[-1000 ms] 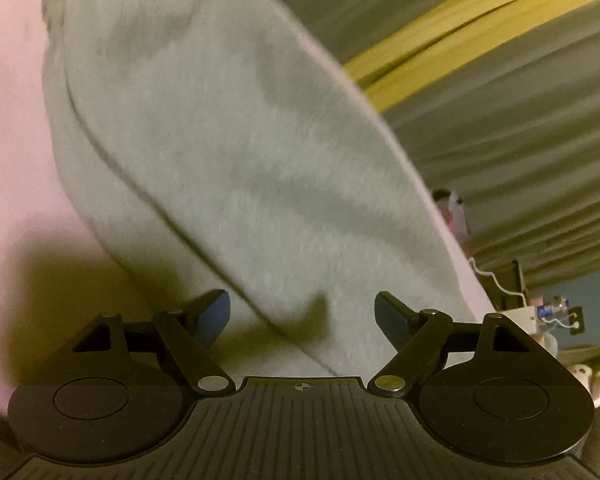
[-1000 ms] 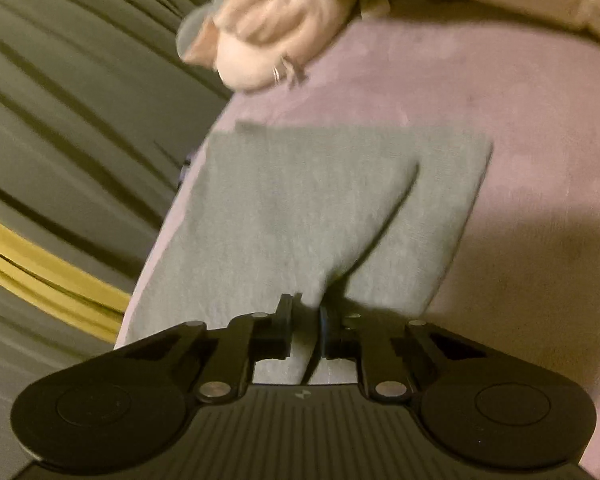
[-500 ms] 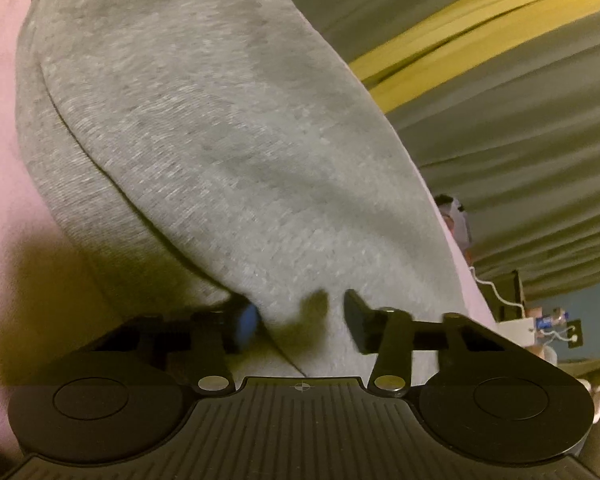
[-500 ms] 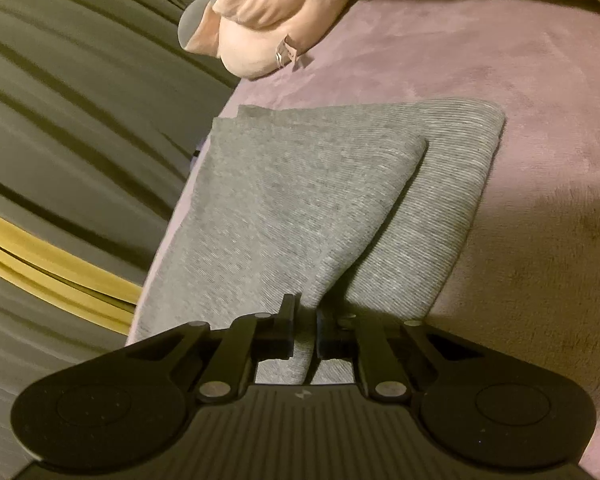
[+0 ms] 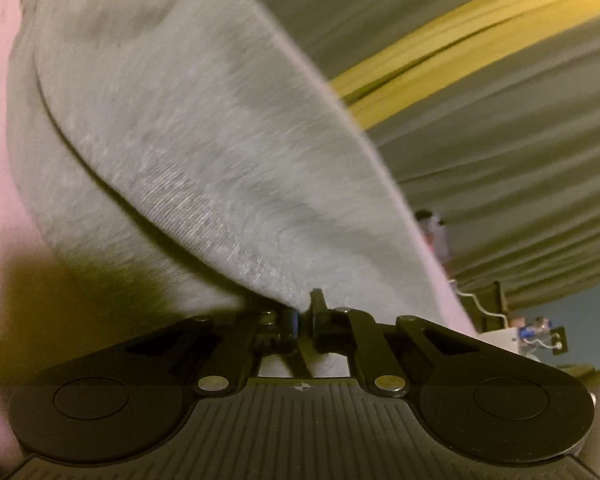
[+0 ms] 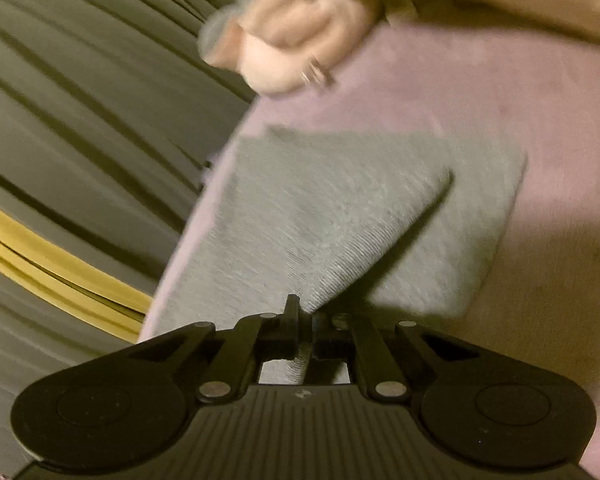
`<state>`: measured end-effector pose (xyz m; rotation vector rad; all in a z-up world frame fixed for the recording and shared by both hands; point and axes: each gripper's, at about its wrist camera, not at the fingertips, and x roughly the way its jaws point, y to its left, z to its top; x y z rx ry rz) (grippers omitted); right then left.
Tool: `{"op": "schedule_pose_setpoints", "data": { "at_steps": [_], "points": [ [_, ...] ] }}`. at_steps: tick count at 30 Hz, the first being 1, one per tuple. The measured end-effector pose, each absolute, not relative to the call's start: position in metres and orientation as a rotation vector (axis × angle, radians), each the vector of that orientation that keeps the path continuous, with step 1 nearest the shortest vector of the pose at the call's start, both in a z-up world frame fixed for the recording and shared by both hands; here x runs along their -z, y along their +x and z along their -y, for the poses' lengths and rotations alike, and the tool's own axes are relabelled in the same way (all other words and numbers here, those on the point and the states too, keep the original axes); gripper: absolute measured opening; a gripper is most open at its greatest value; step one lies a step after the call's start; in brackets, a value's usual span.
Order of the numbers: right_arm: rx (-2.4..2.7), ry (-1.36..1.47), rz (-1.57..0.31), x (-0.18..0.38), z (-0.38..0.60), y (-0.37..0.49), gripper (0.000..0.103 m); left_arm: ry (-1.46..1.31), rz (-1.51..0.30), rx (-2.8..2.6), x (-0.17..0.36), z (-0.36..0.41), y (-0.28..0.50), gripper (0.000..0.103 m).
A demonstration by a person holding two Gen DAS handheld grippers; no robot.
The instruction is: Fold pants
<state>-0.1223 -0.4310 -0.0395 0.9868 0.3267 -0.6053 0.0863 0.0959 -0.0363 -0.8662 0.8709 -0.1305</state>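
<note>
Both my wrist views are smeared by motion. The grey knit pants [image 5: 204, 152] run off the top edge of the left view, and their pinched edge vanishes between my left gripper [image 5: 303, 312] jaws. In the right view, the pale pink plush toy [image 6: 292, 40] is blurred and cut by the top edge. Small cluttered items with a white cable [image 5: 536, 332] are too tiny to identify.

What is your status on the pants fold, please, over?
Left gripper shut on grey pants. Right gripper shut on them too, top layer lifted. Plush toy beyond on pink blanket, not blocking.
</note>
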Motion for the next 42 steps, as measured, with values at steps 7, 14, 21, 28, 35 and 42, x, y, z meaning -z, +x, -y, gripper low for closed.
{"op": "schedule_pose_setpoints", "data": {
  "at_steps": [7,14,21,28,35,42],
  "points": [
    [0.656,0.861,-0.284,0.01,0.425,-0.152,0.005,-0.768,-0.875,0.129,0.015,-0.094,0.045,0.008],
    [0.777,0.767,-0.499,0.036,0.422,-0.141,0.023,-0.706,-1.0,-0.003,0.023,-0.093,0.046,0.037],
    [0.998,0.551,-0.358,-0.008,0.407,-0.169,0.059,-0.63,-0.834,-0.049,-0.023,-0.108,0.023,0.06],
    [0.664,0.489,-0.436,-0.012,0.357,-0.113,0.059,-0.302,-0.727,0.011,-0.034,-0.052,0.076,0.077],
    [0.492,0.425,-0.798,0.036,0.325,-0.038,0.072,-0.321,-0.857,-0.284,0.009,-0.095,0.102,0.043],
    [0.556,0.416,-0.797,0.037,0.328,-0.046,0.08,-0.184,-0.682,-0.308,-0.017,-0.099,0.091,0.082]
  ]
}}
